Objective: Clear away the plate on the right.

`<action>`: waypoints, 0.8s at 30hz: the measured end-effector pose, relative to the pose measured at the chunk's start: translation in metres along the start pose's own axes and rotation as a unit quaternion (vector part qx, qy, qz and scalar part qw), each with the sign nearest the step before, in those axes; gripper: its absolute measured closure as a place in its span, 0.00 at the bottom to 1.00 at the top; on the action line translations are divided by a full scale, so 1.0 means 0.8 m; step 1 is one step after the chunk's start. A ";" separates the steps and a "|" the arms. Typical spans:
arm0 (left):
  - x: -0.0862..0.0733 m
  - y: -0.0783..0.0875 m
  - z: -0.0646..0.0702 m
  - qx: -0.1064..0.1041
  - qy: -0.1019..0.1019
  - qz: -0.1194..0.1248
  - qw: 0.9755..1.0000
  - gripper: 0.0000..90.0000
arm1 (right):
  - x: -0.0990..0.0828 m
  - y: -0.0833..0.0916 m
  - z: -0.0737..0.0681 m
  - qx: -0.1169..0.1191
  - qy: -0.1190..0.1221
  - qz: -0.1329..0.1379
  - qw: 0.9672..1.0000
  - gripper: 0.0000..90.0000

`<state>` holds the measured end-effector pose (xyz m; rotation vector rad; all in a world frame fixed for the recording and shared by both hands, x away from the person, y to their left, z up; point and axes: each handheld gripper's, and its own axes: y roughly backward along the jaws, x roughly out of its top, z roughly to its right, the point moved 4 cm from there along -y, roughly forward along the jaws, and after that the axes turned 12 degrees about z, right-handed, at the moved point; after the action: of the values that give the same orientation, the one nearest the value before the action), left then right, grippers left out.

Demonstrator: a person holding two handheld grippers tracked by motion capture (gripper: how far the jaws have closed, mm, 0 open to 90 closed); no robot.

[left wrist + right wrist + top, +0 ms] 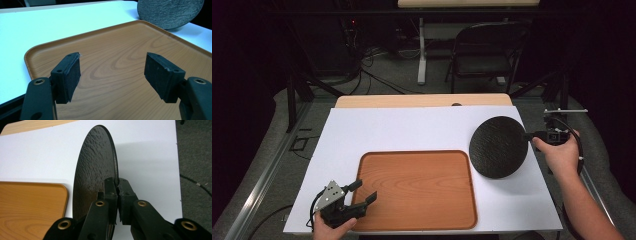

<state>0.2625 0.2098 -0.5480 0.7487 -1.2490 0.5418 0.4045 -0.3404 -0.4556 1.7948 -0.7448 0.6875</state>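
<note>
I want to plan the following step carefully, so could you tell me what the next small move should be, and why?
Probably carry the black round plate leftward over the wooden tray and lower it flat. The right gripper is clamped on the plate's edge and holds it tilted off the white sheet, beside the tray; the left gripper waits open over the tray's near left corner.

A white sheet [412, 127] is covering most of a pale wooden table [422, 100], whose bare strip is showing along the far edge. Beyond it, a black folding chair [484, 50] is standing on the grey floor [267, 150], to the right of a white table leg [422, 50]. Dark cables [372, 75] are trailing across the floor at far left, and a small red light [353, 22] is glowing above them in the dark.
</note>
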 end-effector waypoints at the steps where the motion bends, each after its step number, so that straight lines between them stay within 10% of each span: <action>1: 0.000 0.000 0.000 0.000 0.000 0.000 1.000 0.32 | 0.006 -0.001 -0.009 -0.001 0.014 -0.003 1.000 0.97; 12: 0.000 0.000 0.001 0.000 0.002 0.003 1.000 0.32 | 0.029 -0.009 -0.046 -0.016 0.072 -0.019 0.997 0.97; 24: 0.000 0.000 0.001 -0.004 0.001 0.001 1.000 0.32 | 0.050 -0.025 -0.056 -0.015 0.077 -0.046 0.996 0.97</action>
<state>0.2622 0.2093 -0.5479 0.7392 -1.2496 0.5385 0.4409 -0.2995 -0.4239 1.7151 -0.5638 0.7404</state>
